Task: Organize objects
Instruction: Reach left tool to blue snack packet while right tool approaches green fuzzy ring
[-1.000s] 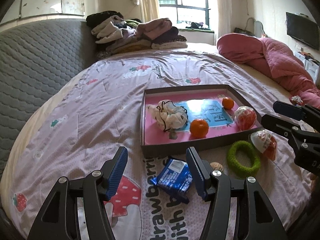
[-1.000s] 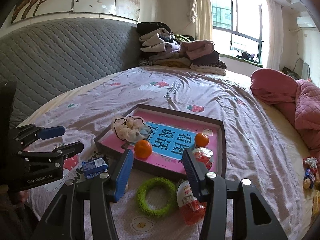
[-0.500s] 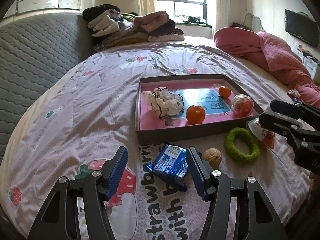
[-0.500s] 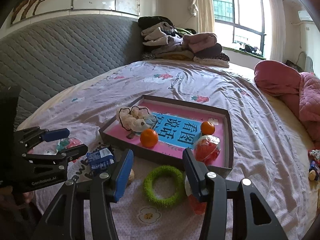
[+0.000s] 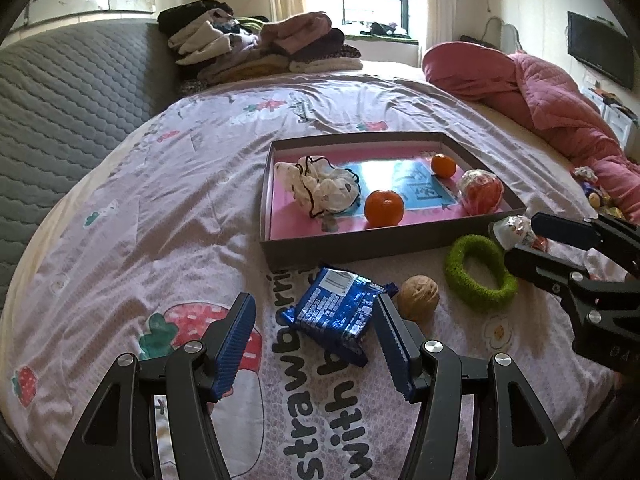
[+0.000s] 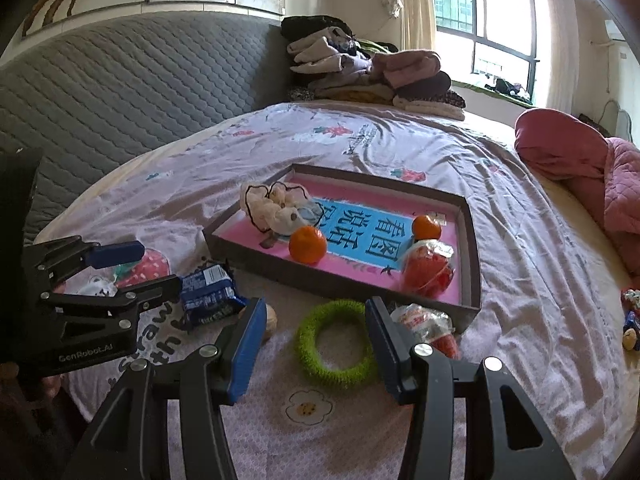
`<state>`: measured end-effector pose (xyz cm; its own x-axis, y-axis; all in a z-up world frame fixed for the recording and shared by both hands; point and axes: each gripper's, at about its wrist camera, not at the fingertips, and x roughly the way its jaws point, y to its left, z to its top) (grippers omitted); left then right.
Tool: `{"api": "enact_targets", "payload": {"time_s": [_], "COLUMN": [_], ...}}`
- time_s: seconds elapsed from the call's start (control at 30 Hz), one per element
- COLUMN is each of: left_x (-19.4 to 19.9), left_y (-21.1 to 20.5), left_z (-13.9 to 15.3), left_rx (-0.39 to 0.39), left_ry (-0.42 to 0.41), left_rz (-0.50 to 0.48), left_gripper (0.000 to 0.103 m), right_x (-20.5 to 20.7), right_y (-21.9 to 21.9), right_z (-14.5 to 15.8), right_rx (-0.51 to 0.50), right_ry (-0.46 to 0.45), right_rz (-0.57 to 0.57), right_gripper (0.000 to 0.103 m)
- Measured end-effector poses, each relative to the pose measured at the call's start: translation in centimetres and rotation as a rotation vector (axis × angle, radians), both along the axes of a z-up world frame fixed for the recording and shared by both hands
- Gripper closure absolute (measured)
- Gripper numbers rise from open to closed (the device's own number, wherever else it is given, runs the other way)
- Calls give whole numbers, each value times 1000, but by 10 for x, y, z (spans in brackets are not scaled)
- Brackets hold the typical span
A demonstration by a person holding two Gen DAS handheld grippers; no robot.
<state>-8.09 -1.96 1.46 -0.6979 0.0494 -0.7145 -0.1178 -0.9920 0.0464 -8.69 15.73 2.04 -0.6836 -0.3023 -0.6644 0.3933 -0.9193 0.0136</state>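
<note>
Both grippers have drawn nearer the bed's clutter. Left gripper [image 5: 314, 316] gapes empty over the blue packet [image 5: 340, 312]; right gripper [image 6: 316, 328] gapes empty over the green ring [image 6: 336, 346]. From the tray [image 5: 360, 246]: packet, walnut [image 5: 418, 298] and ring lie just before its near wall, two oranges [image 5: 384, 208] inside.

A tray [image 5: 360, 246] sits on the bed [image 5: 160, 220]; just before it lie a packet [image 5: 340, 312], a walnut [image 5: 418, 299] and a ring [image 5: 478, 274].
</note>
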Motion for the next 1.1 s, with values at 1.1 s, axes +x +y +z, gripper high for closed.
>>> {"api": "enact_targets", "payload": {"time_s": [1.1], "left_x": [0], "left_y": [-2], "left_z": [-24], "left_rx": [2], "left_ry": [-91], "left_rz": [-15], "left_gripper": [41], "right_x": [1], "right_y": [-5], "right_z": [-31], "right_rx": [57], "right_ry": [-133], "right_rz": [18], "right_gripper": [52]}}
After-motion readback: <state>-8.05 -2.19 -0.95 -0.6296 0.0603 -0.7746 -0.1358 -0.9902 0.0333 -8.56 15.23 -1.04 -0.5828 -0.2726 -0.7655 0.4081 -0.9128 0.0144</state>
